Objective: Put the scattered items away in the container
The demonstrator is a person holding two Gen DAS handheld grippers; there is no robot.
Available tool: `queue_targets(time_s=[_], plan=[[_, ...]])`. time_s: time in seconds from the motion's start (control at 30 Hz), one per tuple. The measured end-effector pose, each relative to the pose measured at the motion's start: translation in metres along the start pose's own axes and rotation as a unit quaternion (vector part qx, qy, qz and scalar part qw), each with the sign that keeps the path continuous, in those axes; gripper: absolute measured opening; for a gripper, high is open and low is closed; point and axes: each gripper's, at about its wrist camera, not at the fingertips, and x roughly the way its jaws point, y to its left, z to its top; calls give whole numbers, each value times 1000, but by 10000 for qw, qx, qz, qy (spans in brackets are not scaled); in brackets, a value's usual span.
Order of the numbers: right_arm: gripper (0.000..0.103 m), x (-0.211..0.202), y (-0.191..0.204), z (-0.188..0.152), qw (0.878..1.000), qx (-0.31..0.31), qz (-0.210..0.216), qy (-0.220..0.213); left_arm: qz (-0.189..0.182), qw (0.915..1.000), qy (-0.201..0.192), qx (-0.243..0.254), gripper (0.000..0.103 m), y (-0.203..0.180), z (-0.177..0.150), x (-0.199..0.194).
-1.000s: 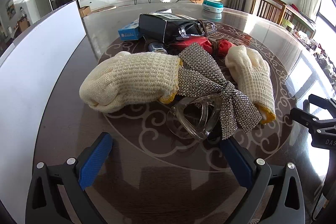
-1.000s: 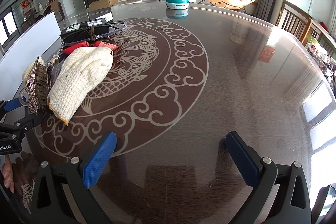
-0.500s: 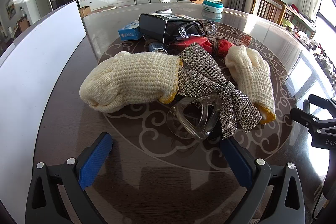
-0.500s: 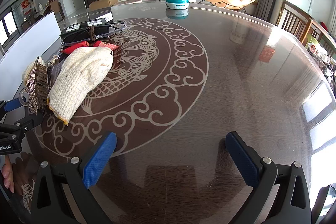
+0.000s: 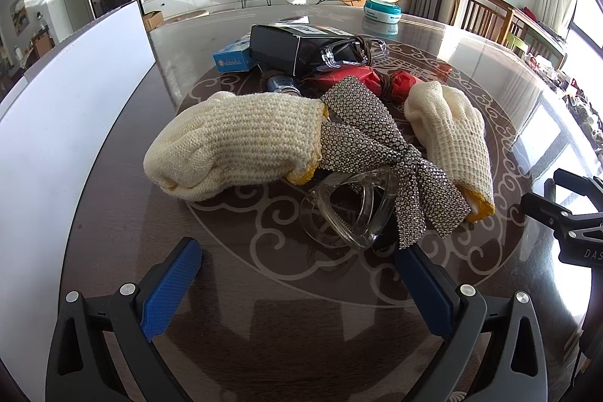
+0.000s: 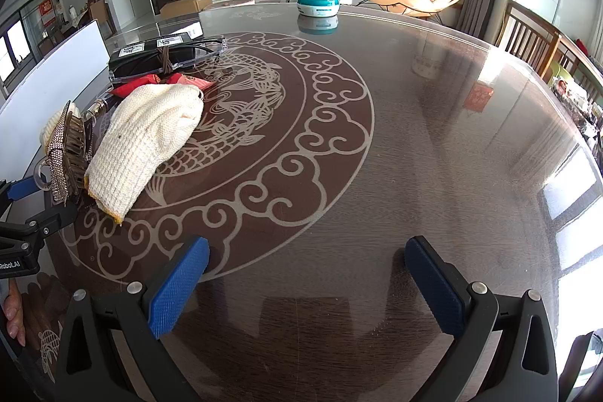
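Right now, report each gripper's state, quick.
Left gripper: open, holding nothing, facing the hair clip.
Right gripper: open, holding nothing, over bare table.

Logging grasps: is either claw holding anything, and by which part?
Nothing is held. The left claw and right claw are both open and empty.

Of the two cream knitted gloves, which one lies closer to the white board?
The bulkier cream knitted glove, lying crosswise beside the white board. The slimmer cream knitted glove lies beyond the rhinestone bow hair clip.
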Motion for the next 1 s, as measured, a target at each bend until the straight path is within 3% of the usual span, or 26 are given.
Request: queue_targets(time_s=[1.0], plan=[[103, 1, 0, 0, 10000, 2, 0, -1, -47, 10000, -34, -62, 103, 1, 2, -2]])
